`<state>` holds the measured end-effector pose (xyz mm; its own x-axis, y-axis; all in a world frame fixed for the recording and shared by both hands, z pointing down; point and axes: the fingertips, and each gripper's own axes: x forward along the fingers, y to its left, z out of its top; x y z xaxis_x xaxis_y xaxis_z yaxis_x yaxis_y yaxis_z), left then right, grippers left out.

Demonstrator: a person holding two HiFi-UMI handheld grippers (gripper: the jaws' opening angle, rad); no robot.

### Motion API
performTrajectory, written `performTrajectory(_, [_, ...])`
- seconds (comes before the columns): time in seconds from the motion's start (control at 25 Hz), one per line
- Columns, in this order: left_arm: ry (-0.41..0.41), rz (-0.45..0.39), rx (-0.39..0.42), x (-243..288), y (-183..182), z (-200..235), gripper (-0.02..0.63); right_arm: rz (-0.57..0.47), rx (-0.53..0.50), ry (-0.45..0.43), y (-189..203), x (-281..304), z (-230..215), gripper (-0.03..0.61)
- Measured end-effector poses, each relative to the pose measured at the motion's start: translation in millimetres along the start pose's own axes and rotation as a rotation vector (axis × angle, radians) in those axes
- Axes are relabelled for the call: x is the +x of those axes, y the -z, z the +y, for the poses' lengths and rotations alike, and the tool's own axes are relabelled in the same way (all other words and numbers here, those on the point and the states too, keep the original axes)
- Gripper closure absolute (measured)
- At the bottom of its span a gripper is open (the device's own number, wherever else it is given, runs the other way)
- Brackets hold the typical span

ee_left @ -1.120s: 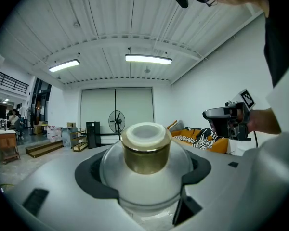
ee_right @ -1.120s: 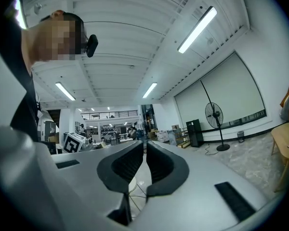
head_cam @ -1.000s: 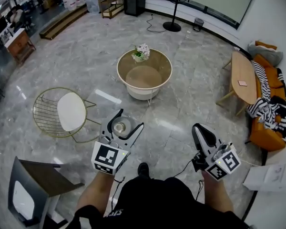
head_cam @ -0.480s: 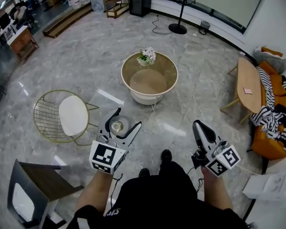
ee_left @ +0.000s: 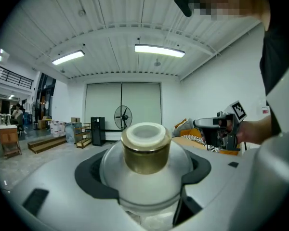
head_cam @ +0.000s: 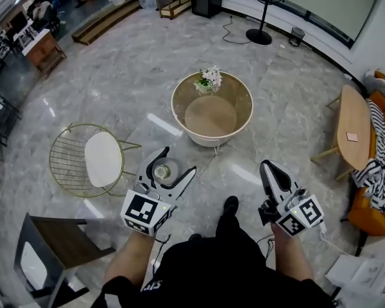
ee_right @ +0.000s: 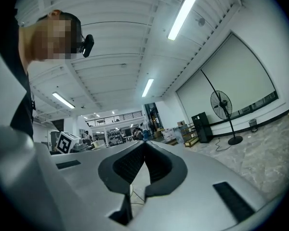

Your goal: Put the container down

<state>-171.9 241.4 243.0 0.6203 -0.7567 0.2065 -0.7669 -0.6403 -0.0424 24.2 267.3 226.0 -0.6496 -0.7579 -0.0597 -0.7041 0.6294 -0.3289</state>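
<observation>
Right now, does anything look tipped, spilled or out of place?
Nothing stands out. The container sits upright between the jaws of the left gripper, with nothing spilled around it; the right gripper is shut and empty.

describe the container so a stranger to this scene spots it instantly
From the round gold-rimmed table mid-floor, look nearer the camera to the left gripper. Clamped between its jaws is the container: a small pale rounded jar with a brass-coloured collar and white cap. It is the only held item; the right gripper is shut, empty.
</observation>
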Motion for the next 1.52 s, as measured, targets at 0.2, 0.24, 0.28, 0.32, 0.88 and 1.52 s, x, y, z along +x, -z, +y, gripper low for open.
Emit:
performTrajectory(0.2, [-0.025,0.023,-0.018,74.5,-12.3,6.7,0.279,0.044,-0.001,-0.016,-12.3,23.2,-79.1,0.563])
performTrajectory(0.24, [-0.034,0.02,-0.024,88.7,-16.9,9.3,0.279,0.048,-0.002,-0.023,-17.2,27.7,-93.8,0.563])
performTrajectory(0.28, [-0.043,0.016,-0.032,102.6,-21.9,12.0,0.279,0.053,-0.002,-0.03,-22.0,32.5,-108.0,0.563])
performTrajectory(0.32, [-0.051,0.01,-0.038,115.5,-26.8,14.4,0.279,0.06,0.0,-0.039,-26.1,37.2,-120.9,0.563])
performTrajectory(0.88, [-0.094,0.028,-0.02,202.8,-26.1,80.4,0.279,0.126,-0.028,-0.079,-43.8,128.2,-187.2,0.563])
performTrajectory(1.52, [-0.013,0.07,-0.015,263.6,1.3,171.6,0.279,0.143,-0.027,0.013,-19.4,226.8,-216.9,0.563])
